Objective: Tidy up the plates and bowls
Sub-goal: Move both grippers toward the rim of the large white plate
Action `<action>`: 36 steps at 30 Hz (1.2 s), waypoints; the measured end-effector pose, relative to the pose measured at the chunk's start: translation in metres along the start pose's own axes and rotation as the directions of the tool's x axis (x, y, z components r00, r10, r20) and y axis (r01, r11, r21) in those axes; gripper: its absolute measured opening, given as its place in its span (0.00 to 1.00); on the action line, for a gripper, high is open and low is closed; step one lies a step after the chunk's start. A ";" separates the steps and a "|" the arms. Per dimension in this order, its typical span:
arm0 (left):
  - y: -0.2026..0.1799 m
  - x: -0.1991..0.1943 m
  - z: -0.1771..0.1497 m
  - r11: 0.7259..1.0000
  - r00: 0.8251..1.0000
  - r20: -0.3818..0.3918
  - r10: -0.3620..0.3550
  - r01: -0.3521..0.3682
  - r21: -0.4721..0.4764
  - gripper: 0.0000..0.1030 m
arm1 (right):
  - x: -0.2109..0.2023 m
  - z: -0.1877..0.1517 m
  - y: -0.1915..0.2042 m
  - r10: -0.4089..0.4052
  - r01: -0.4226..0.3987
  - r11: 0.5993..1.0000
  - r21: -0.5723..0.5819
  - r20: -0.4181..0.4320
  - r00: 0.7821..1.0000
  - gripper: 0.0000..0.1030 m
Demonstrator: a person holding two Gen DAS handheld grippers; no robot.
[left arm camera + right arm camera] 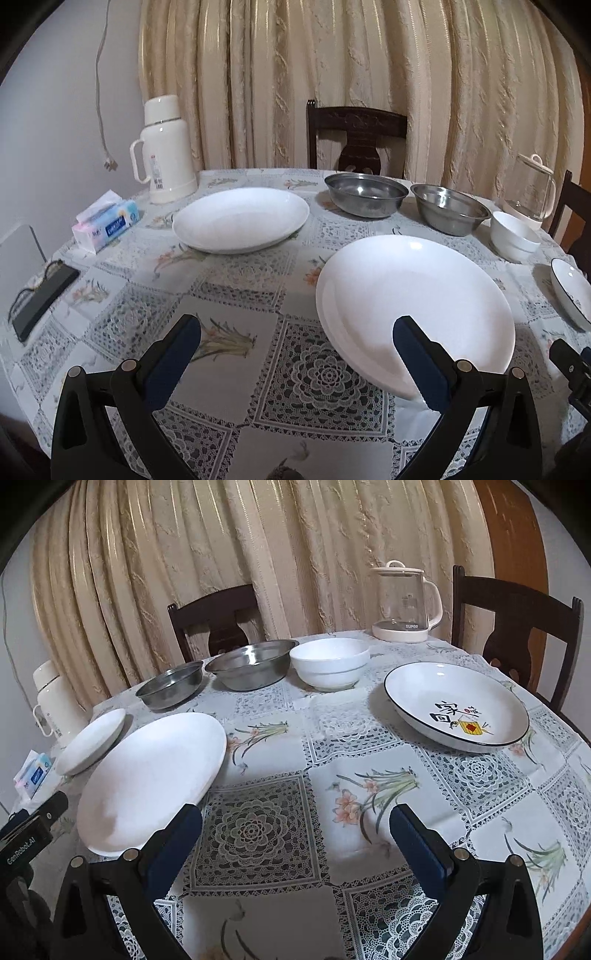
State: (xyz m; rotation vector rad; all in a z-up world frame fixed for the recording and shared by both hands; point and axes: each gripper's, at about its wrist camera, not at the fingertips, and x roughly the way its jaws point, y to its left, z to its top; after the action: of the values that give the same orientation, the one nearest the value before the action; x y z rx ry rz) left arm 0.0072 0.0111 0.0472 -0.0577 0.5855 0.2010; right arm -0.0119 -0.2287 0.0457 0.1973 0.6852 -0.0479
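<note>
Both wrist views low over table (236,373), facing curtain (221,554); share near white plate (413,306), steel bowls (251,664).

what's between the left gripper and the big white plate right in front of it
Nothing visible. The left gripper is open above bare tablecloth, and the near white plate lies directly ahead, beside its right finger.

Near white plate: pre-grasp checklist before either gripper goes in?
1. Left gripper open, nothing held: ok.
2. Right gripper open, nothing held: ok.
3. Near white plate bare, nothing stacked on it: ok.
4. Plate edge between a gripper's fingers: not ok; both hover short of it, over the tablecloth.
5. Far white plate free as a stacking spot: ok.
6. Steel bowls and white bowl away from the near plate: ok.
</note>
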 end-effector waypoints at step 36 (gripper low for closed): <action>-0.009 -0.019 0.007 0.999 0.981 0.187 0.050 -0.053 0.011 1.00 | -0.032 0.024 0.024 -0.158 0.196 0.979 -0.055 0.401 0.903 1.00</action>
State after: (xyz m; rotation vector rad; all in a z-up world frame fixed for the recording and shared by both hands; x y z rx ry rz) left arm -0.0033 -0.0003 0.0634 -0.0084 0.4015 0.2491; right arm -0.0193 -0.2104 0.0883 0.0300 0.2977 -0.2242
